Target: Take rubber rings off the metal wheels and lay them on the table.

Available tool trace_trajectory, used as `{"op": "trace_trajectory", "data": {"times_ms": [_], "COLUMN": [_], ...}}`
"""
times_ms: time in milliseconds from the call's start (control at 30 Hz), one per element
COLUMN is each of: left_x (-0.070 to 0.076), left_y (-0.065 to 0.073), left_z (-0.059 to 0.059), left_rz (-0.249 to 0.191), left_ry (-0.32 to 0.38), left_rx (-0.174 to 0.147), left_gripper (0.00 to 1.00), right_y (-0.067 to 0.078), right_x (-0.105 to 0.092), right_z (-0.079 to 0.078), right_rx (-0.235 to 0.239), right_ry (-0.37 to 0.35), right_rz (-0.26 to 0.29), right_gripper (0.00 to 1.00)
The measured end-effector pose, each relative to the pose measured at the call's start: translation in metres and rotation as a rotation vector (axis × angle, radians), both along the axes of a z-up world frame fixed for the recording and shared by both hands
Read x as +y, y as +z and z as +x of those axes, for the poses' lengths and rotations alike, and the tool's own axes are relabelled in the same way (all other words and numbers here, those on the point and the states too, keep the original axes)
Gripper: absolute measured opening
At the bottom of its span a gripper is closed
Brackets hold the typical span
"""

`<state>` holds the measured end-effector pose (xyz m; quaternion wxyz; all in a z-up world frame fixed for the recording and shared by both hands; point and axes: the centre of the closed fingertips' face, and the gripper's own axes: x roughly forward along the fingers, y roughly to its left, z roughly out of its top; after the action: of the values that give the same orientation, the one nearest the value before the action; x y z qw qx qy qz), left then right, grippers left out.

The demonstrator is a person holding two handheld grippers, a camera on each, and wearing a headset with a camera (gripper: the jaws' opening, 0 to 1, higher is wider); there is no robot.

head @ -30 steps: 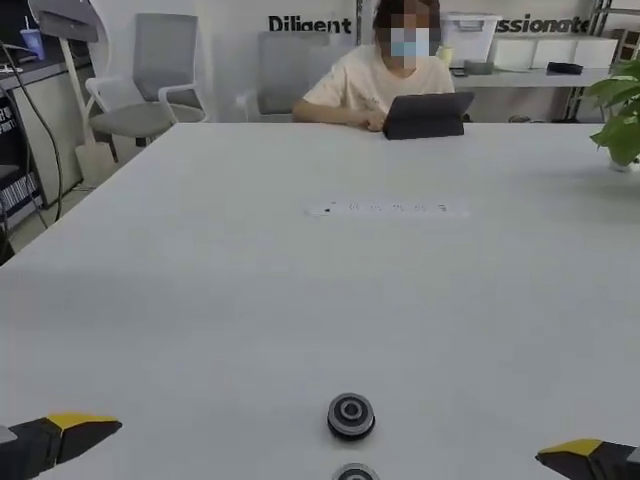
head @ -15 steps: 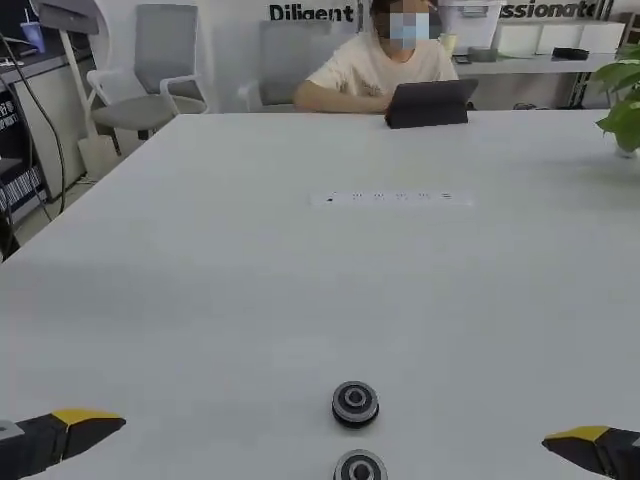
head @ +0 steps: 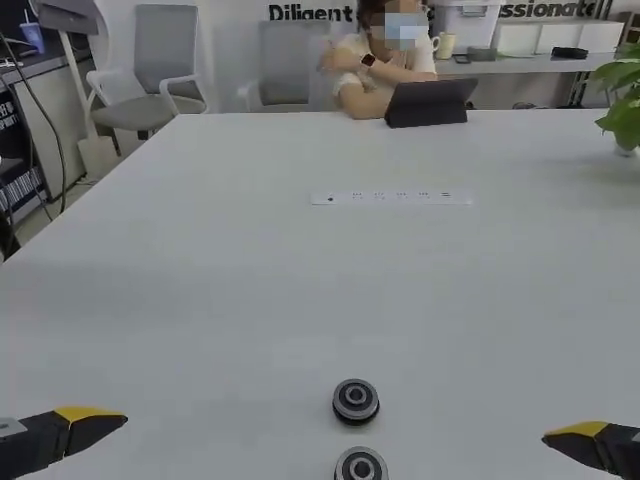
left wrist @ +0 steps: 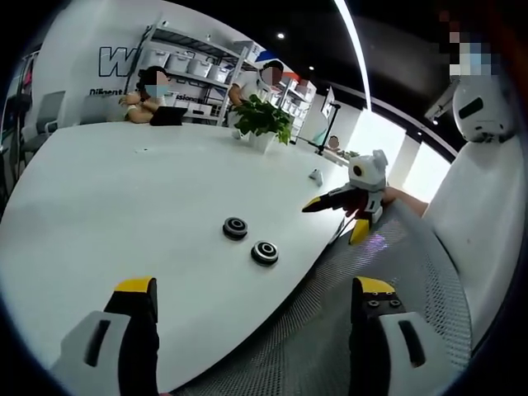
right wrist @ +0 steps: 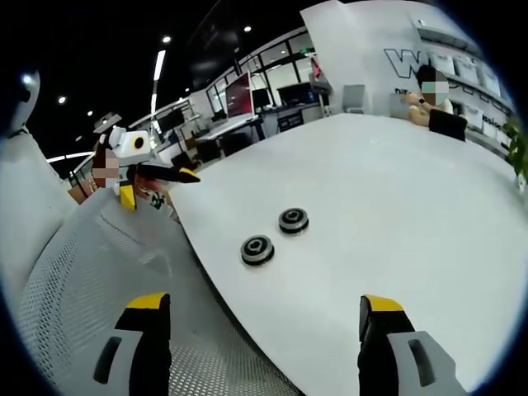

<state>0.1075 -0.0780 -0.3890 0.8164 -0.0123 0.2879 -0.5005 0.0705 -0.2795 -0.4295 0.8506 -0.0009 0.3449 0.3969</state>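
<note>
Two metal wheels with black rubber rings lie flat near the front edge of the white table: the farther wheel and the nearer wheel. They also lie side by side in the left gripper view, farther wheel and nearer wheel, and in the right gripper view, farther wheel and nearer wheel. My left gripper hangs open off the table's front left, its yellow tip low in the head view. My right gripper is open at the front right, yellow tip. Both hold nothing.
A person sits at the far end behind a dark tablet. A socket strip is set into the tabletop. A potted plant stands at the right edge and office chairs at the far left.
The head camera tipped down a little, bringing the nearer wheel fully into view. The person at the far end raised an arm. Both grippers and wheels stayed put.
</note>
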Motion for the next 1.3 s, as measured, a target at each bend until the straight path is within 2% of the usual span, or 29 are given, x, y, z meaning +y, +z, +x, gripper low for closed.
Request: {"op": "trace_trajectory", "data": {"times_ms": [100,167,267,533,667,833,1067,1233,1300], "left_x": [-0.001,-0.002,-0.005,-0.006,-0.009,-0.011,-0.019,-0.027,-0.03], "left_y": [0.001,0.003,0.01,0.03,0.043,0.053,0.069,0.078,0.082], "left_z": [0.0,-0.001,-0.004,0.009,0.014,0.02,0.034,0.042,0.045], "left_rz": [0.008,0.024,-0.002,-0.007,-0.025,-0.032,-0.032,-0.01,-0.012], "left_ry": [-0.011,-0.038,-0.067,-0.074,-0.083,-0.099,-0.117,-0.156,-0.17], "left_rx": [-0.014,-0.039,-0.05,-0.114,-0.152,-0.183,-0.245,-0.29,-0.308], "left_gripper": [0.96,0.97,0.99,0.99,0.99,0.98,0.97,0.96,0.94], "right_y": [0.0,-0.001,0.001,0.009,0.018,0.029,0.058,0.072,0.077], "right_x": [0.0,0.001,0.002,0.0,0.002,0.001,0.014,0.024,0.03], "right_z": [0.0,-0.001,-0.002,0.005,0.017,0.033,0.055,0.065,0.068], "right_rx": [0.001,0.003,-0.001,-0.038,-0.073,-0.122,-0.19,-0.221,-0.233], "right_ry": [0.003,0.011,0.023,0.026,0.032,0.083,0.125,0.169,0.184], "right_rz": [-0.002,-0.007,-0.013,-0.022,-0.039,-0.114,-0.115,-0.13,-0.117], "right_gripper": [0.94,0.94,0.94,0.94,0.94,0.93,0.92,0.89,0.89]}}
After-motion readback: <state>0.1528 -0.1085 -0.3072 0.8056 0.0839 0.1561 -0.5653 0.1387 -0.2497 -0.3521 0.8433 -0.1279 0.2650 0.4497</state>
